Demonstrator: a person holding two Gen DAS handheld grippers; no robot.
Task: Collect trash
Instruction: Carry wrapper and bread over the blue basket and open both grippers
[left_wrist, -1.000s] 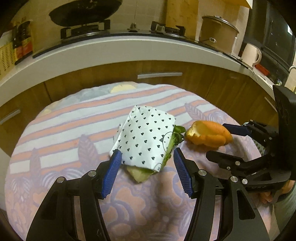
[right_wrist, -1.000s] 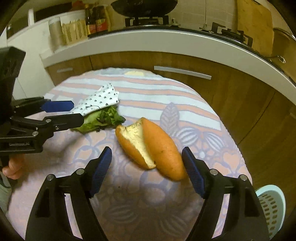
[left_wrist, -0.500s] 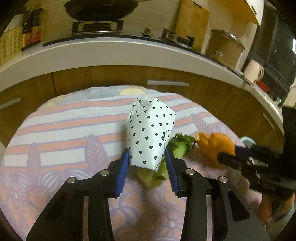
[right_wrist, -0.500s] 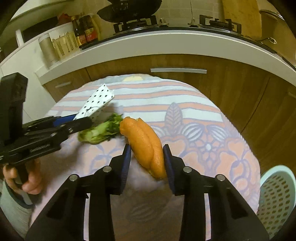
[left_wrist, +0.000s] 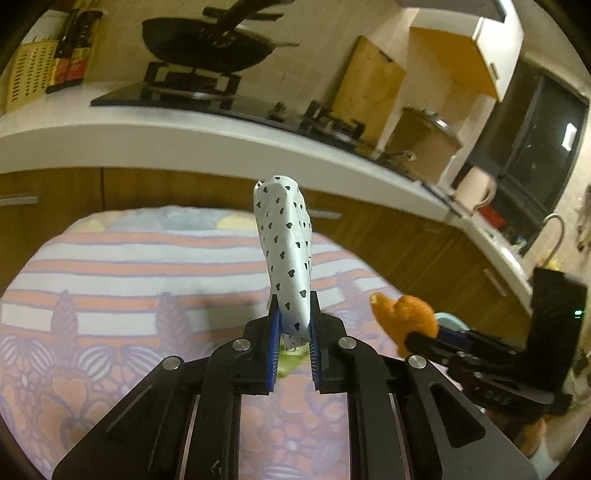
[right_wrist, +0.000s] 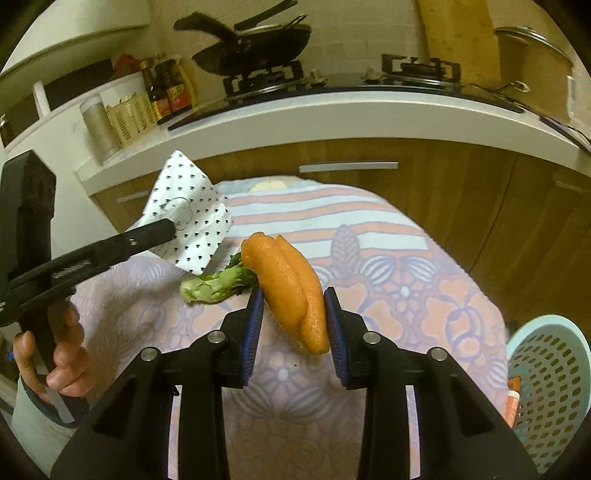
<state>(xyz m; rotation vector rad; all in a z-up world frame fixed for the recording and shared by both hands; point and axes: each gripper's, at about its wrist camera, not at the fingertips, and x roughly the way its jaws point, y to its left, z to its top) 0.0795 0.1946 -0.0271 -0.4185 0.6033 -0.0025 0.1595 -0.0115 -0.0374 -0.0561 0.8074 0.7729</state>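
Kitchen table with patterned cloth: left tongs closing on dotted wrapper, right tongs now grip bread. Both were open a second ago; greens remain, basket next.

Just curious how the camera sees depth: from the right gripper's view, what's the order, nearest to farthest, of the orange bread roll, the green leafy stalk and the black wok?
1. Orange bread roll, between the right gripper's pads.
2. Green leafy stalk, just left on the cloth.
3. Black wok, on the stove behind.

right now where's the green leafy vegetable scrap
In the right wrist view the green leafy vegetable scrap lies on the patterned tablecloth, left of the orange peel and just below the heart-dotted white paper.
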